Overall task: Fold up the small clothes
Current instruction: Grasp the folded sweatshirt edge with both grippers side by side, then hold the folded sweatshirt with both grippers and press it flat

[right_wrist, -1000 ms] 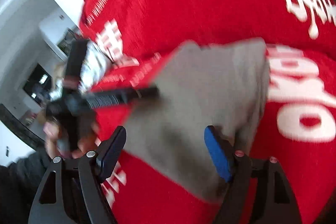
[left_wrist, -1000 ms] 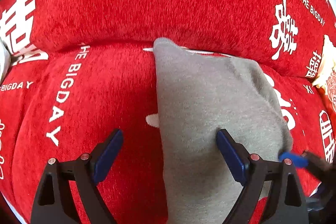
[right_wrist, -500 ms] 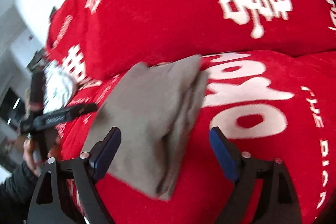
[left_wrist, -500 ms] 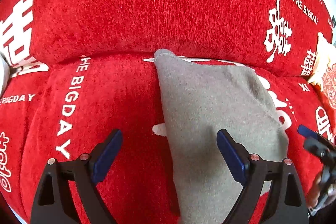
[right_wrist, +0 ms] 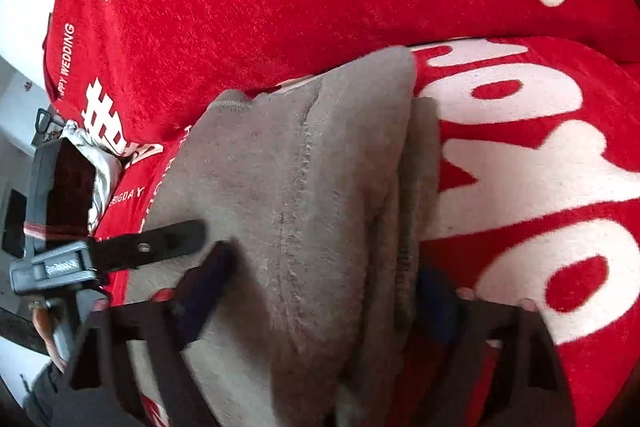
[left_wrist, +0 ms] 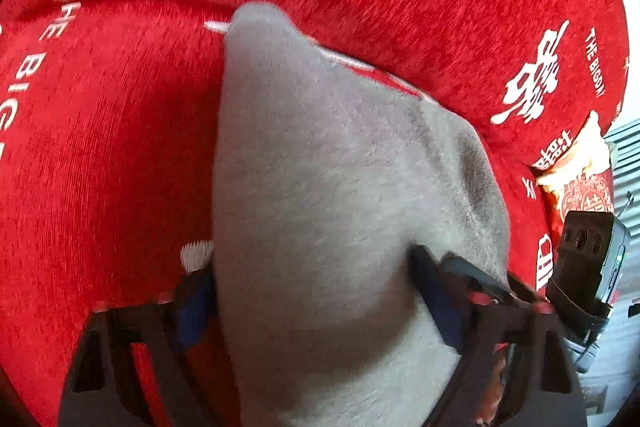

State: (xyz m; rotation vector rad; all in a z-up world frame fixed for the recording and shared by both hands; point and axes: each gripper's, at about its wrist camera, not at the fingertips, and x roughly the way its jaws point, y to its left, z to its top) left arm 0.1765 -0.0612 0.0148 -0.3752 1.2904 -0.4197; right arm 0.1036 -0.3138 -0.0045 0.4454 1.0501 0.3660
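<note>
We keep both grippers, left gripper (left_wrist: 316,291) and right gripper (right_wrist: 320,287), closing evenly, jaws astride the grey garment (left_wrist: 332,187) at frame bottom, not yet pinching

Left tool (left_wrist: 316,303), black frame, blue pads, red screws; right tool (right_wrist: 320,291) alike

Both views are lit brightly and evenly by daylight; a blown-out white area is seen at the right edge of the left wrist view and at the left edge of the right wrist view. Strong barrel distortion is shown, with dark vignetted corners. The gripper fingers (left_wrist: 436,291) near the bottom are smeared by motion blur. The grey garment (right_wrist: 304,187) is rendered soft in the left wrist view, while its seam is resolved in the right. Soft shadow is cast along its folds
</note>
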